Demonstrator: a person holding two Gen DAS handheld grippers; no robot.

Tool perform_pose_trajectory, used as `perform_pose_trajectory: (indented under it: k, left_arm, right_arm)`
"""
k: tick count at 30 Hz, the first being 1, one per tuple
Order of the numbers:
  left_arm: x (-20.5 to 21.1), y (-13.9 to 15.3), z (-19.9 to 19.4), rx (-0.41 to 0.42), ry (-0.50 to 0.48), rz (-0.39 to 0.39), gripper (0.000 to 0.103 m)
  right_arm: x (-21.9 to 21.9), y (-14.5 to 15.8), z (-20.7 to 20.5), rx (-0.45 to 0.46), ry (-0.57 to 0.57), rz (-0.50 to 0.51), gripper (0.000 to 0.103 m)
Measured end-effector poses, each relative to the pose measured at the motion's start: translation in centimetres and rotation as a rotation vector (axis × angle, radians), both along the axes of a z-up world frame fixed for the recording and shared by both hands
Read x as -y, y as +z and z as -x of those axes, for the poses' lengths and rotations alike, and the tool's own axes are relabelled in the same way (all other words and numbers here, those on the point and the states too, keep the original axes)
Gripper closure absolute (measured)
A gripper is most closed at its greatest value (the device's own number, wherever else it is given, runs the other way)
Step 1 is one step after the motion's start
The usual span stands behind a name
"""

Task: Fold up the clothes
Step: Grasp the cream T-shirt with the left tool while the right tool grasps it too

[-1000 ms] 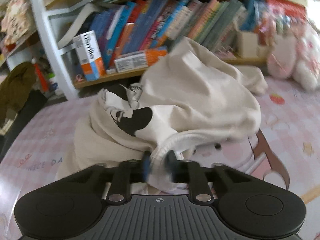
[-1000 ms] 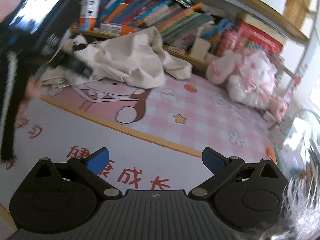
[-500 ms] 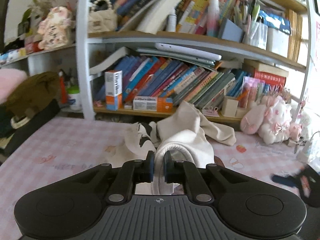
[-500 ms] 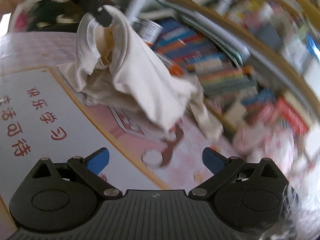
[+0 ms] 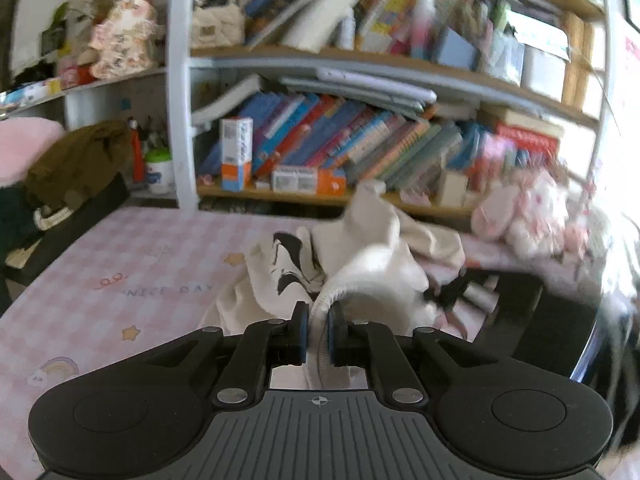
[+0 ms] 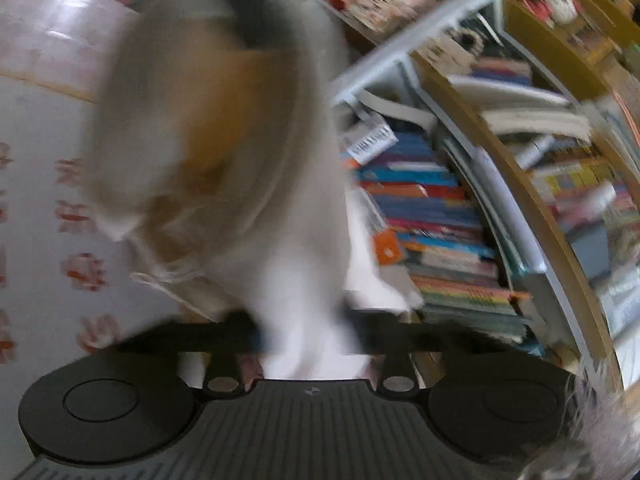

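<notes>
A cream T-shirt with a black print (image 5: 360, 268) hangs bunched above the pink checked mat (image 5: 120, 272). My left gripper (image 5: 318, 332) is shut on its ribbed collar and holds it up. In the right wrist view the same shirt (image 6: 248, 184) fills the middle, badly blurred. My right gripper (image 6: 308, 336) has cloth between its fingers, which stand partly closed around it; the blur hides whether they pinch it. The right gripper's dark body shows at the right in the left wrist view (image 5: 552, 316).
A bookshelf (image 5: 360, 148) packed with books stands behind the mat. Pink plush toys (image 5: 528, 216) sit at the right. Dark clothes and a bag (image 5: 68, 176) lie at the left. The mat's white part with red characters (image 6: 60, 208) shows below the shirt.
My left gripper lifted the shirt off the mat by the collar. My right gripper swung from open and away to close in on the hanging cloth, its fingers narrowing around it.
</notes>
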State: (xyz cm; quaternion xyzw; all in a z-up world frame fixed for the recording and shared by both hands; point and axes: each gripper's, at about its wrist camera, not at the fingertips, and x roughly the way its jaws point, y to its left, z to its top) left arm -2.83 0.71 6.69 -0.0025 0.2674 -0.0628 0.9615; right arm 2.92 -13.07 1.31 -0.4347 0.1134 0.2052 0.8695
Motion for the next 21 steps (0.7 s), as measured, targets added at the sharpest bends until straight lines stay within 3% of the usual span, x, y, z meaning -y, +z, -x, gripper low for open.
perform_pose_trajectory:
  k: [3,7,10,16,21]
  left_arm:
    - [0.3,-2.0,0.0,-0.048,-0.05,-0.054,0.083]
    - [1.6,-4.2,1.1,-0.076,-0.084,-0.149,0.043]
    - [2.8,-5.6,2.0,-0.069,-0.099,-0.231,0.028]
    - [5.8,-8.1,2.3,-0.021,-0.105,-0.432,0.027]
    - [7.6,-9.0,0.5,0.051,-0.062,-0.521,0.027]
  right_arm:
    - [2.0,3.3,-1.2,-0.047,-0.02,-0.095,0.099]
    - [3.7,7.5,-1.8,-0.013,-0.035,-0.153,0.099]
    - [4.6,10.3,-3.0,-0.011,-0.063,-0.203,0.099]
    - [5.0,13.0,-2.9,0.016,-0.044,-0.219,0.099]
    - [4.2,14.3,-2.9,0.04,-0.011,-0.198,0.099]
